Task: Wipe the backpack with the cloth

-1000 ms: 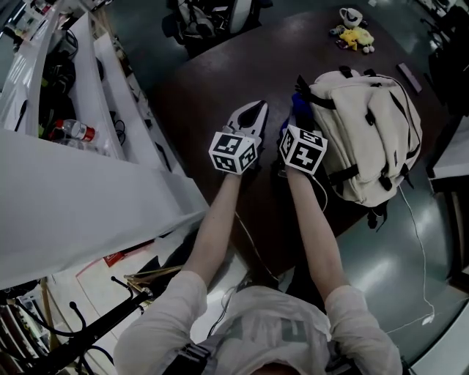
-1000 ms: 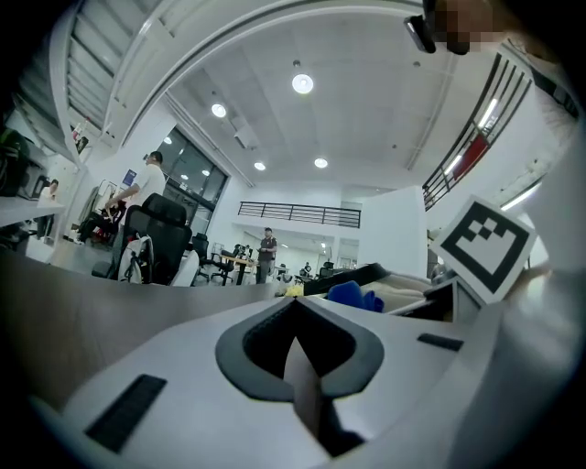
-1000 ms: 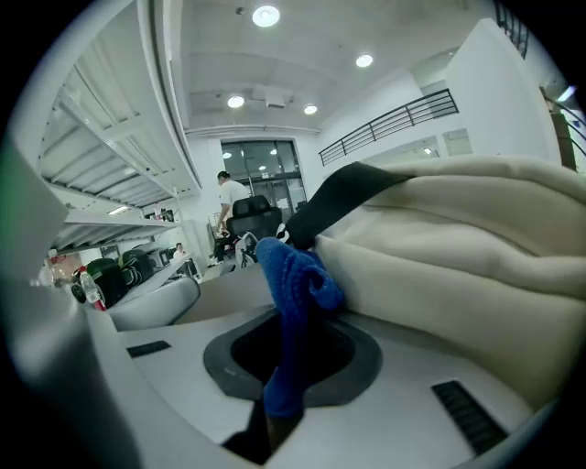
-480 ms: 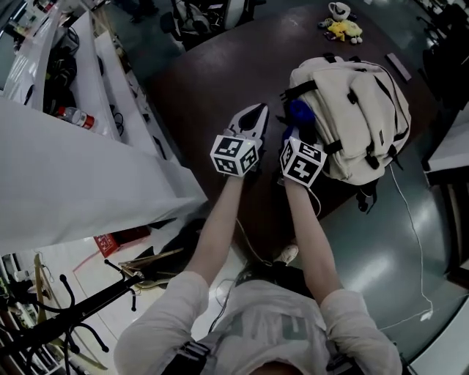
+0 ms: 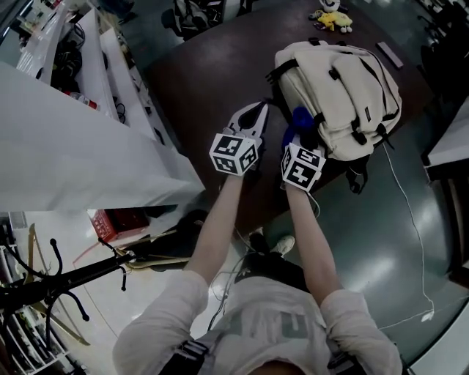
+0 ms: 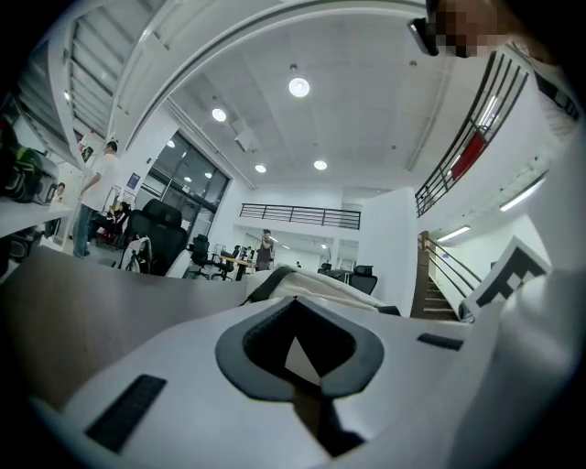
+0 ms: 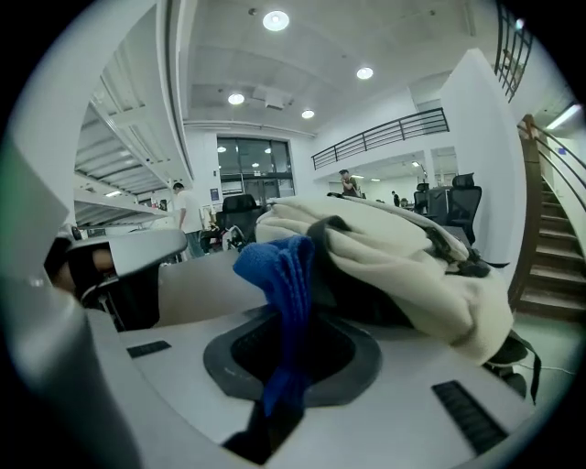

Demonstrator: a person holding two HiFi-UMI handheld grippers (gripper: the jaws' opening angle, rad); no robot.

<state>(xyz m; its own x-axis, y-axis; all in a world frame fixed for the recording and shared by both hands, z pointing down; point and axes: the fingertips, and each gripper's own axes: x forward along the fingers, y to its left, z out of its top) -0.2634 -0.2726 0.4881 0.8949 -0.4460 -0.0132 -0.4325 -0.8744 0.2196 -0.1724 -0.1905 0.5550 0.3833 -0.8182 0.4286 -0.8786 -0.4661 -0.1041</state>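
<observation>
Now right gripper (image 7: 286, 371), clamping the blue cloth (image 7: 282, 275), has neared the cream backpack (image 5: 344, 84) upper right; left gripper (image 6: 300, 353) pinched closed, empty. Wiping looks imminent.

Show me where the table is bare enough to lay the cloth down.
Bare table runs left of the backpack, ahead of the left claw. Crowded: the right side under the backpack, and toys at the far edge.

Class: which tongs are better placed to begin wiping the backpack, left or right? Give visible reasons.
Right, probably. The right tongs are shut on the blue cloth, close beside the cream backpack. The left tongs are shut, empty, and farther from it.
</observation>
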